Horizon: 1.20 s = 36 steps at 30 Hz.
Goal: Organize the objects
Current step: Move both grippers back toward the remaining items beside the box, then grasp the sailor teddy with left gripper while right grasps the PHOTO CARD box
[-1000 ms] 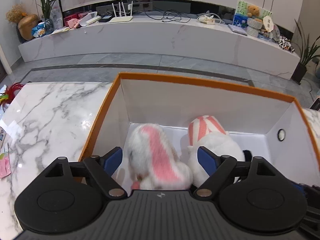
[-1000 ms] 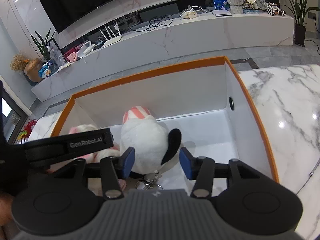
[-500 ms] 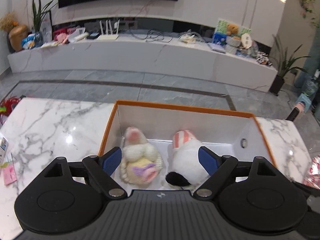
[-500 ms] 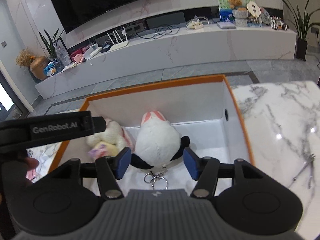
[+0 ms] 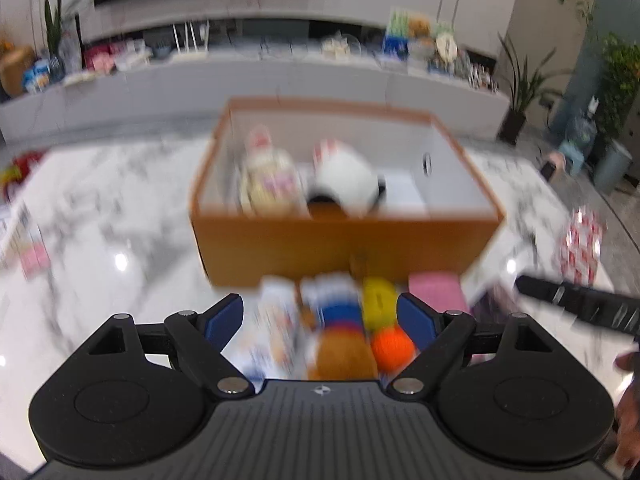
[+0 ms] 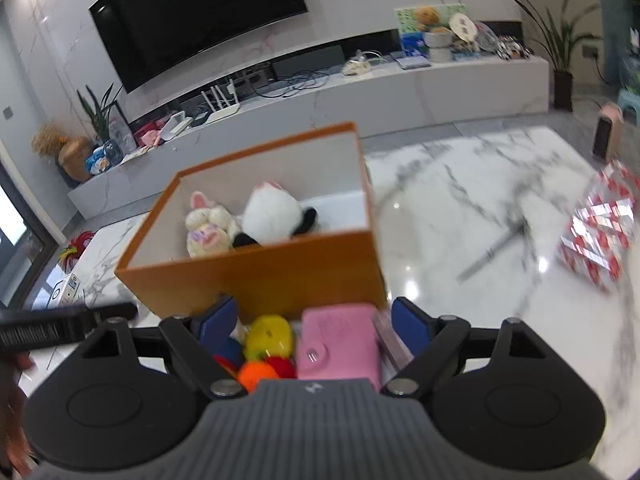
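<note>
A home living room (wall television (image 6: 200,20), houseplants (image 6: 560,40)).

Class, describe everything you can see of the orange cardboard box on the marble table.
The orange cardboard box is rectangular and open-topped, with orange outer walls and rim and a white interior; one end wall has a small round hole. It stands upright on the white marble table. Inside lie a cream bunny plush and a white plush with black parts, side by side. Small items crowd its near wall; contact is unclear.

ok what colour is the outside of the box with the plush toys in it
Orange outside, white inside; the box shows sharpest in the right wrist view.
</note>
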Available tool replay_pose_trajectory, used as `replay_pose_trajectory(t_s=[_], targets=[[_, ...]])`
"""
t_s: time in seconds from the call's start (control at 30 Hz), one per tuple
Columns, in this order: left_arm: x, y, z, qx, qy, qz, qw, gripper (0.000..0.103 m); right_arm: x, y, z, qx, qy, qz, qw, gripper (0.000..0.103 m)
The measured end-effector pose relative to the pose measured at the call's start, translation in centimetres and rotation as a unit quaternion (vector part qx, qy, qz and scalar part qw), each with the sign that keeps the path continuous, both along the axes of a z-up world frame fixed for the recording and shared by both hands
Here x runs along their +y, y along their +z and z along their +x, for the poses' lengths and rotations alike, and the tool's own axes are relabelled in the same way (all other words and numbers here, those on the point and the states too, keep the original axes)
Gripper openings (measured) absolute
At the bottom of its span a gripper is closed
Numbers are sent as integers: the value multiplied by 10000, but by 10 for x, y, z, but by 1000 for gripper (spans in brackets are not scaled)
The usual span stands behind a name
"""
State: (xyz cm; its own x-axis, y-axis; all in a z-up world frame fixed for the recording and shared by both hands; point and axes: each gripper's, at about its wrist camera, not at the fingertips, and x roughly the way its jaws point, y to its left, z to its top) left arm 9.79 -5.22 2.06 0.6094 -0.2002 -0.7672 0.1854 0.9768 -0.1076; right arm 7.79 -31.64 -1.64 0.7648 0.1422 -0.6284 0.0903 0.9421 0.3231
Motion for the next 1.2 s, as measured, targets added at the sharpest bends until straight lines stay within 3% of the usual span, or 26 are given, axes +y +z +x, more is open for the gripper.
replay_pose_trajectory(t_s=[0.17, 0.37, 0.53, 0.63, 0.8, 0.87, 1.07, 1.2], targets=[[-11, -40, 8, 432, -87, -195, 9988, 99, -10, -8, -6, -23, -52, 182, 9998, 86], [-12, -62, 22, 766, 179, -558, 9953, 99, -19, -21, 2, 50, -44, 258, 9996, 90], [-16, -73, 32, 1010, 227, -571, 9930, 99, -26, -45, 22, 551, -77, -204, 9982, 89], [-16, -79, 35, 1129, 230, -677, 9910, 99, -28, -61, 33, 831, 95, -508, 9952, 66], [-6, -85, 41, 1213, 221, -1049, 9868, 95, -34, -80, 46, 1128, 223, -537, 9919, 57], [-6, -86, 43, 1238, 247, -1022, 9867, 82, -33, -82, 48, 1149, 238, -565, 9915, 52], [-3, -88, 47, 1242, 253, -1109, 9857, 81, -22, -85, 54, 1197, 367, -948, 9876, 51], [-2, -87, 47, 1255, 297, -1093, 9856, 80, -25, -85, 56, 1215, 351, -930, 9876, 51]])
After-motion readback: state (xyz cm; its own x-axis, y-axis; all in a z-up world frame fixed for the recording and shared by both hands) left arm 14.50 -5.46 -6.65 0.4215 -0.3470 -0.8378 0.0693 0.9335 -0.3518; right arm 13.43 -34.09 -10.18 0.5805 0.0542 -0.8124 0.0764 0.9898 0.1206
